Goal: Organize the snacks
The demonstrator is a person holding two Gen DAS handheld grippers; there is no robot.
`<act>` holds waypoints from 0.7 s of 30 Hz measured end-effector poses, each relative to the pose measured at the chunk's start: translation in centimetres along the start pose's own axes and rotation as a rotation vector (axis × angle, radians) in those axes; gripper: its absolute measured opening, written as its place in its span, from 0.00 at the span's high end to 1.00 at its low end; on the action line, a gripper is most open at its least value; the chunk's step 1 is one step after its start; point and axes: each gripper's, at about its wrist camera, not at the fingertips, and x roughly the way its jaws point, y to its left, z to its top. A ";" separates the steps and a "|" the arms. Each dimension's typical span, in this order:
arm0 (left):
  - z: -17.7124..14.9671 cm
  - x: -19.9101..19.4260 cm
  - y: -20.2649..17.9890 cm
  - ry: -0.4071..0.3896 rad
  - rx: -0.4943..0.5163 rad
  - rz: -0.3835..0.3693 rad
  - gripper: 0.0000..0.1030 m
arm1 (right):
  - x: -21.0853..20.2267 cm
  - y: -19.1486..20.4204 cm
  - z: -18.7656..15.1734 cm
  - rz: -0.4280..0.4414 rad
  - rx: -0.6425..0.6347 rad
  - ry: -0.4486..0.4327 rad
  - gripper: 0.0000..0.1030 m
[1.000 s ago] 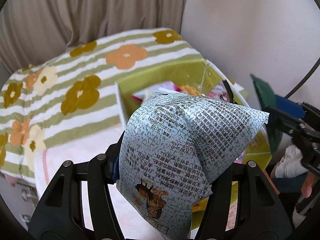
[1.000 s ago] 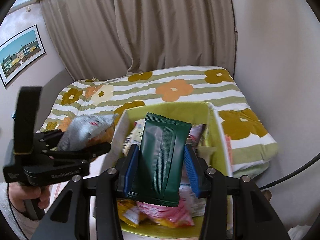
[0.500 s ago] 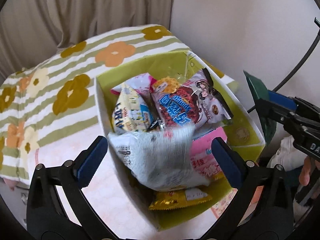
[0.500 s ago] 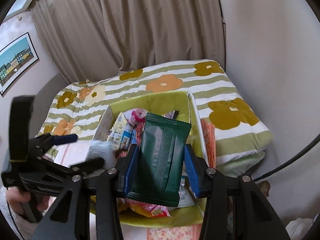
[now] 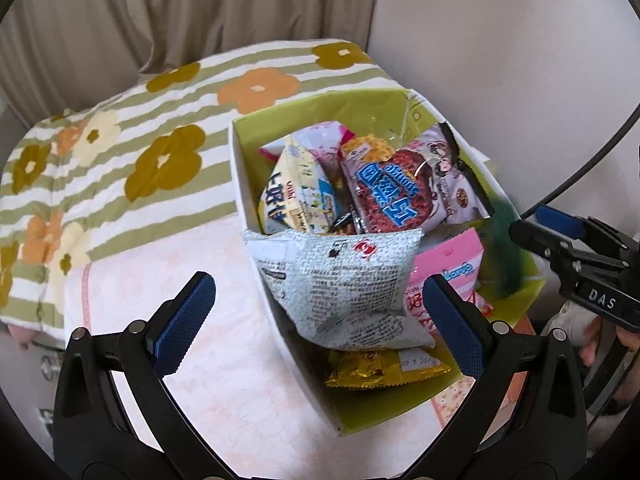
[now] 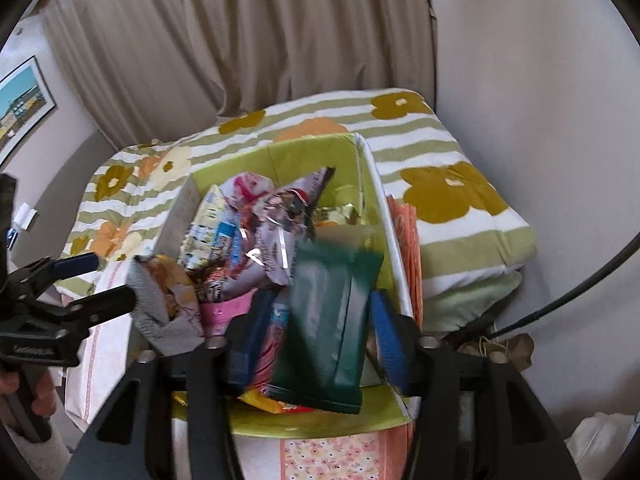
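A green box (image 5: 248, 184) with white outer walls holds several snack packets. A grey-white speckled bag (image 5: 340, 284) lies on its near left corner, free between the wide-apart pads of my open left gripper (image 5: 318, 320). In the right wrist view, the jaws of my right gripper (image 6: 322, 336) are opening. A blurred dark green packet (image 6: 332, 320) sits loose between the blue pads over the box (image 6: 312, 152). The left gripper (image 6: 100, 282) shows at the left, beside the grey bag (image 6: 160, 308). The right gripper (image 5: 528, 224) and the green packet (image 5: 504, 248) appear at the box's right side.
The box stands on a pink patterned cloth (image 5: 180, 280) next to a green-striped floral blanket (image 5: 120, 152). A curtain (image 6: 240, 40) and a plain wall (image 5: 500, 40) lie behind. A black cable (image 6: 580, 292) arcs on the right. A hand (image 5: 592, 340) holds the right gripper.
The left gripper opened and let the speckled bag drop onto the box's near corner. The right gripper sank toward the box, and its pads came off the green packet.
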 end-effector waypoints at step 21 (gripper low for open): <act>-8.0 -15.5 4.7 -0.275 -0.073 0.071 0.01 | -12.8 8.6 -3.0 -0.038 -0.080 -0.241 0.01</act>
